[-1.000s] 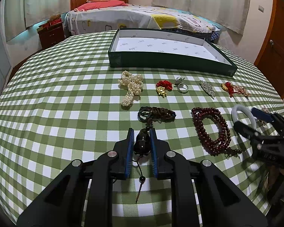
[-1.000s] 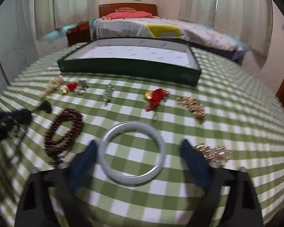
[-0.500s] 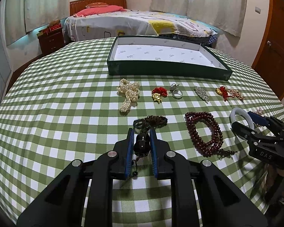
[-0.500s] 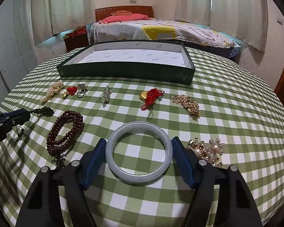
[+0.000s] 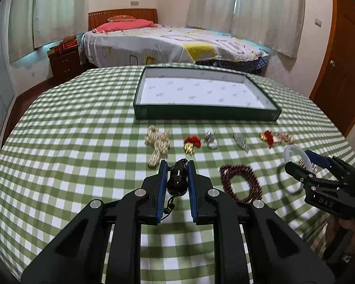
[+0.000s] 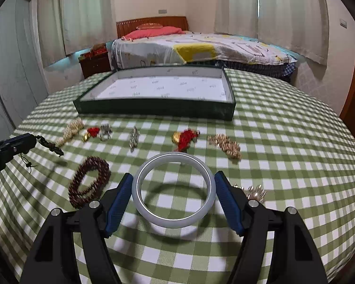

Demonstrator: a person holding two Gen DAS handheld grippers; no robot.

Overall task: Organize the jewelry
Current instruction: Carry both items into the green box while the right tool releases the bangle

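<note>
My left gripper (image 5: 176, 165) is shut on a dark bead necklace (image 5: 177, 181), whose big glossy bead sits between the blue pads with a cord dangling below. In the right wrist view that left gripper (image 6: 23, 140) is at the far left, and the dark bead necklace (image 6: 51, 145) hangs off its tip above the cloth. My right gripper (image 6: 174, 176) is shut on a pale bangle (image 6: 151, 211), held flat above its own shadow. From the left wrist view the right gripper (image 5: 299, 161) and the pale bangle (image 5: 293, 152) are at the far right. An empty green tray (image 5: 206, 114) with a white lining lies beyond.
On the green checked cloth lie a pearl piece (image 5: 157, 145), a red knot charm (image 5: 191, 143), silver rings (image 5: 211, 140), a silver brooch (image 5: 241, 142), a red tassel (image 6: 187, 138), a gold chain (image 6: 226, 145), dark red beads (image 6: 90, 184) and a flower brooch (image 6: 254, 191). A bed stands behind the table.
The left gripper has risen, pulling the dark necklace off the cloth. The right gripper's pads have closed in on the bangle and lifted it off the table.
</note>
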